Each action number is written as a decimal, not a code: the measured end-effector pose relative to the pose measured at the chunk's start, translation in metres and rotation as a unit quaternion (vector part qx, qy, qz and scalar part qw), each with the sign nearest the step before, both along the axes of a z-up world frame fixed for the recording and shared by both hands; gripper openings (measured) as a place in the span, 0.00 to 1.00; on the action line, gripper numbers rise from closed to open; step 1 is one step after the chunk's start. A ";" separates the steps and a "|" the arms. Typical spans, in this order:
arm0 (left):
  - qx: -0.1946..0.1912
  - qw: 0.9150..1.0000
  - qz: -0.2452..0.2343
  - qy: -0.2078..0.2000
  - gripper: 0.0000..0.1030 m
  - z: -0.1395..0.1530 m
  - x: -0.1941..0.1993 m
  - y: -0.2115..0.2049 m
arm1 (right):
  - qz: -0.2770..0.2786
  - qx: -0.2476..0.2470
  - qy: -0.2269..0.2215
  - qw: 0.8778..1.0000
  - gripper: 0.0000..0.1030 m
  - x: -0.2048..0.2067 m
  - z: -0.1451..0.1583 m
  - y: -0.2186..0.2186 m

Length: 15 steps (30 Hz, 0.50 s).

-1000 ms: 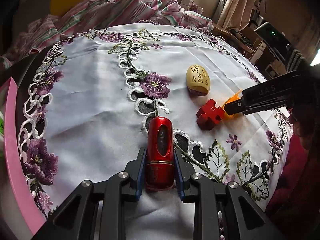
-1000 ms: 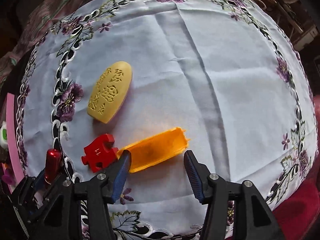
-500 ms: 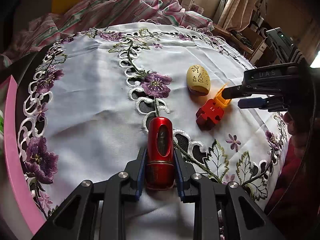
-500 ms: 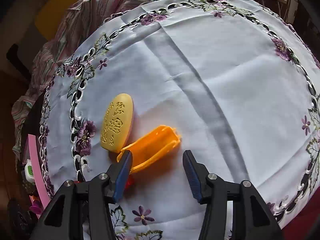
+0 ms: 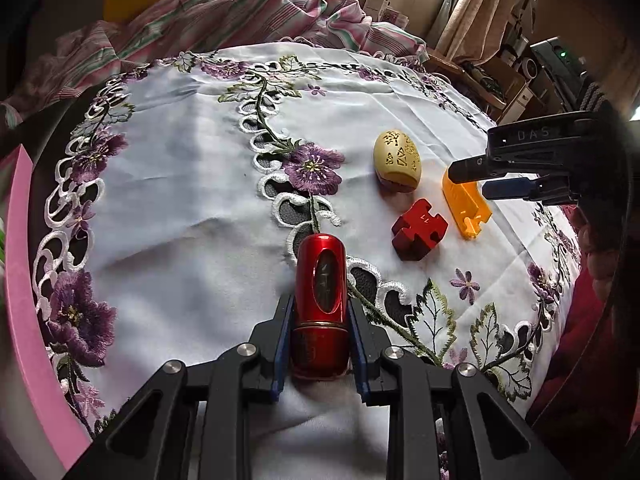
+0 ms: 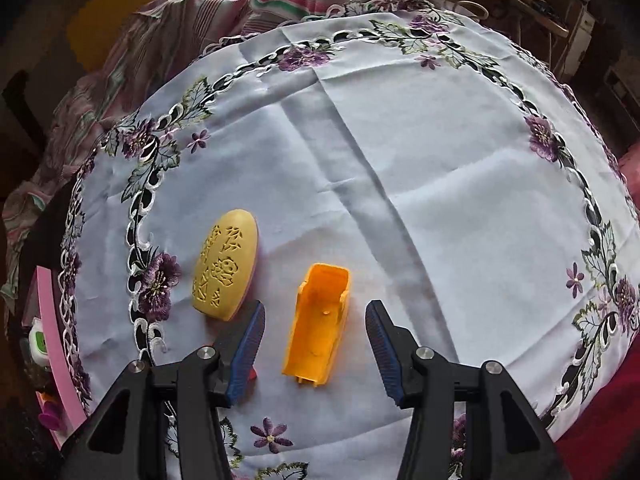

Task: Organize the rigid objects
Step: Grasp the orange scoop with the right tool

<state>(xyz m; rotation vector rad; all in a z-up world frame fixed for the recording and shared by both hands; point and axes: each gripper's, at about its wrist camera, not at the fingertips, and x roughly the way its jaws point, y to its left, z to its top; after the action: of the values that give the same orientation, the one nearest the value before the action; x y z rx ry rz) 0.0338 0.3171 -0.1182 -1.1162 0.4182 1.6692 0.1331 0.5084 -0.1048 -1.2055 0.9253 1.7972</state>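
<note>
Surface: round desk (image 6: 440, 160) under a white cloth embroidered with purple flowers; striped fabric heaped behind it.
Landmark: yellow carved egg-shaped piece (image 5: 397, 160), lying flat on the cloth.
Orange piece: open trough-shaped plastic shell (image 6: 320, 320), just right of the egg, hollow side up.
Red puzzle block (image 5: 419, 229): chunky, near the egg on its front side, close to the orange shell.
Right hand-held gripper (image 6: 315, 346): jaws apart, straddling the orange shell without touching it.
Left hand-held gripper (image 5: 319, 346): clamped on a glossy red cylinder (image 5: 320, 300), in front of the egg.
Risk: closing off-centre could spin the thin shell into the block.
</note>
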 end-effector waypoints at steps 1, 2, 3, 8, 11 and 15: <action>0.000 1.000 0.000 0.000 0.26 0.000 0.000 0.000 | -0.005 -0.002 0.004 1.000 0.52 0.002 0.000 0.001; 0.000 1.000 0.000 0.001 0.26 0.000 0.001 0.000 | -0.012 -0.002 0.009 1.000 0.53 0.004 0.000 0.001; 0.000 1.000 0.000 0.002 0.26 0.000 0.000 0.000 | -0.017 -0.002 0.011 1.000 0.53 0.006 -0.001 0.002; 0.000 1.000 0.000 -0.003 0.26 0.000 -0.001 -0.001 | -0.010 -0.008 0.008 1.000 0.53 0.007 -0.005 0.001; 0.000 1.000 -0.001 0.004 0.26 0.000 0.001 -0.001 | 0.014 -0.008 -0.009 1.000 0.45 -0.001 -0.014 -0.004; 0.001 1.000 0.002 0.009 0.26 0.001 0.002 -0.001 | 0.074 0.047 -0.072 0.994 0.25 -0.024 -0.019 -0.022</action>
<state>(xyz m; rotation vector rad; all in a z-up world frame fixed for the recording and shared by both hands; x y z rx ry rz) 0.0359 0.3166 -0.1176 -1.1014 0.4263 1.6836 0.1092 0.4861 -0.1238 -1.3535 0.6767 1.8188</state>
